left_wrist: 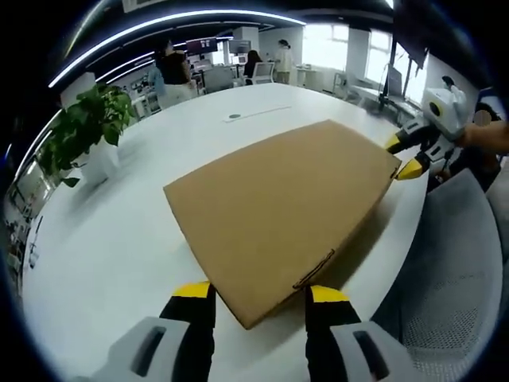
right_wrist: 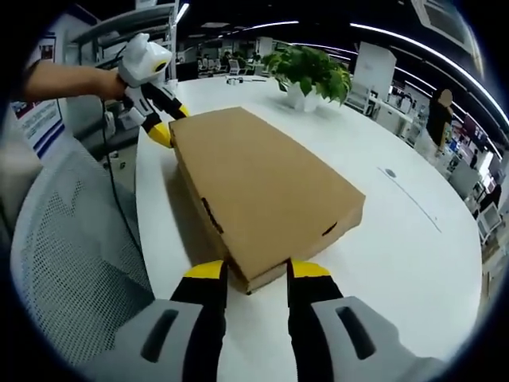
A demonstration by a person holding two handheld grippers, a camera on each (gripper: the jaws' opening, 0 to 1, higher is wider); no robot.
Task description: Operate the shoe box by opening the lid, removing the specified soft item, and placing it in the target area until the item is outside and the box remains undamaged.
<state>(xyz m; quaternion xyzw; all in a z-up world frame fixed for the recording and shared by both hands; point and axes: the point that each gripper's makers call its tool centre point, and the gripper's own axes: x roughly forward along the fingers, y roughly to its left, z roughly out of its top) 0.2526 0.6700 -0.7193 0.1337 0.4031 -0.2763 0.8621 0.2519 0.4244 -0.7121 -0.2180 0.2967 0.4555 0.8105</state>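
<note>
Cardboard is what this job turns on: the shoe box (left_wrist: 285,213) lies flat on the white table (left_wrist: 119,239), near the edge by the mesh chair (right_wrist: 71,263), lid shut, with a gripper at each of two opposite corners. The left gripper (left_wrist: 258,296) has its yellow-tipped jaws spread on either side of the near corner, not pressing that I can see; the right gripper (right_wrist: 248,272) stands the same way at its own corner, jaws apart and straddling the cardboard. From the left gripper view the right gripper appears at the far corner, tips touching or just beside the edge. The box looks like plain corrugated board, light and fairly stiff, though I'd guess the lid will flex and crease if pinched hard at one point or levered from one corner. The matte surface should give fair grip. A small slot shows on the side by the left gripper, and tuck slots show along the sides in the right gripper view; the lid's lip there seems the sensible place to catch it, both ends lifting evenly. The soft item is hidden inside. I can read no brand, label or print on the box. A potted plant (left_wrist: 91,127) stands well apart.
</note>
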